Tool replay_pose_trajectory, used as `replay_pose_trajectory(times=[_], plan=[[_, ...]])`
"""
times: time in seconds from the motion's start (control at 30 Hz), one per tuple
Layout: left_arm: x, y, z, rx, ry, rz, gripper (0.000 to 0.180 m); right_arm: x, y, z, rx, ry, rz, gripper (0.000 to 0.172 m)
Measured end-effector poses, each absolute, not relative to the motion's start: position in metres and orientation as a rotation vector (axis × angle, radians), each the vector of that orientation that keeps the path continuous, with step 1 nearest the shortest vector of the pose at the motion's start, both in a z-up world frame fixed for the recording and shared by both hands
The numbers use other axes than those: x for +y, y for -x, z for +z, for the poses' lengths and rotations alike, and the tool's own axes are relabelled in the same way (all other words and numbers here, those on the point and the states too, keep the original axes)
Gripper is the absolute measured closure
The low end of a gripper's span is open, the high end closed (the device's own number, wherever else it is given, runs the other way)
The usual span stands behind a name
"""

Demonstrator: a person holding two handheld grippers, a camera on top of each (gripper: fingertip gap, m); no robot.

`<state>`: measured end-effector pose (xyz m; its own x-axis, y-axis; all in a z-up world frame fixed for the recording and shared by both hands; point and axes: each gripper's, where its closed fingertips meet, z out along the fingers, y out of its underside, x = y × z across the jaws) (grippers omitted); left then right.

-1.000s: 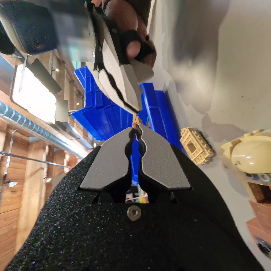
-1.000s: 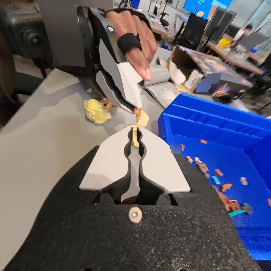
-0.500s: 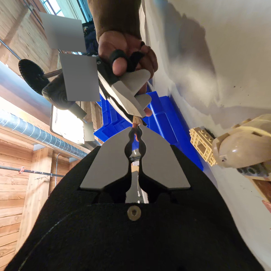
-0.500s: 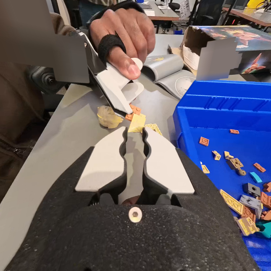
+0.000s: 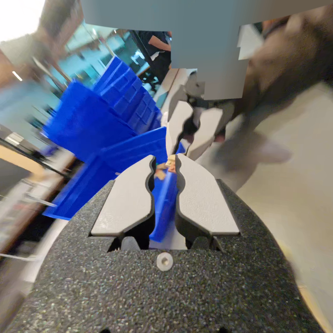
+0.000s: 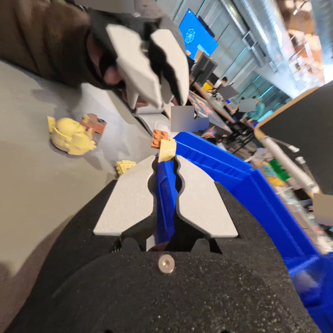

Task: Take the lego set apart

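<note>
- Holding a small tan-and-orange brick piece (image 6: 165,146) at its tips, the right gripper (image 6: 166,158) has its fingers clamped on the tan part, over the corner of the blue bin (image 6: 225,167).
- The left gripper (image 5: 164,159) meets it tip to tip. Its fingers stand apart – the piece lies against one finger only.
- On the grey bench (image 6: 36,180) sit a yellow brick model (image 6: 70,138) and, nearer, a small yellow brick frame (image 6: 125,166).
</note>
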<state>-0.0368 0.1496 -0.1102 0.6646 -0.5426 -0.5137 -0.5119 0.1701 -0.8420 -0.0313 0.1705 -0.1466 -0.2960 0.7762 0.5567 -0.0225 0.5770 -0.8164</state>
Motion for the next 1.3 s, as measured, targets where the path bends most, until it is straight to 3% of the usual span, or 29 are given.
replay_pose_trajectory(times=[0.2,0.47,0.87,1.07,1.3], plan=[[0.154,0.041,-0.121,0.591,1.737,-0.685,0.160,0.163,0.032,-0.141,-1.619,0.431,0.687,0.156],[0.151,0.025,-0.136,0.553,1.793,-0.924,0.169,0.158,0.030,-0.140,-1.577,0.310,0.560,0.156],[0.152,0.025,-0.142,0.662,1.799,-0.695,0.176,0.162,0.033,-0.144,-1.562,0.191,0.245,0.149],[0.155,0.026,-0.144,0.622,1.818,-0.697,0.176,0.165,0.034,-0.142,-1.519,0.128,0.094,0.155],[0.152,0.025,-0.156,0.878,1.817,-0.341,0.175,0.162,0.031,-0.152,-1.661,0.193,0.207,0.155]])
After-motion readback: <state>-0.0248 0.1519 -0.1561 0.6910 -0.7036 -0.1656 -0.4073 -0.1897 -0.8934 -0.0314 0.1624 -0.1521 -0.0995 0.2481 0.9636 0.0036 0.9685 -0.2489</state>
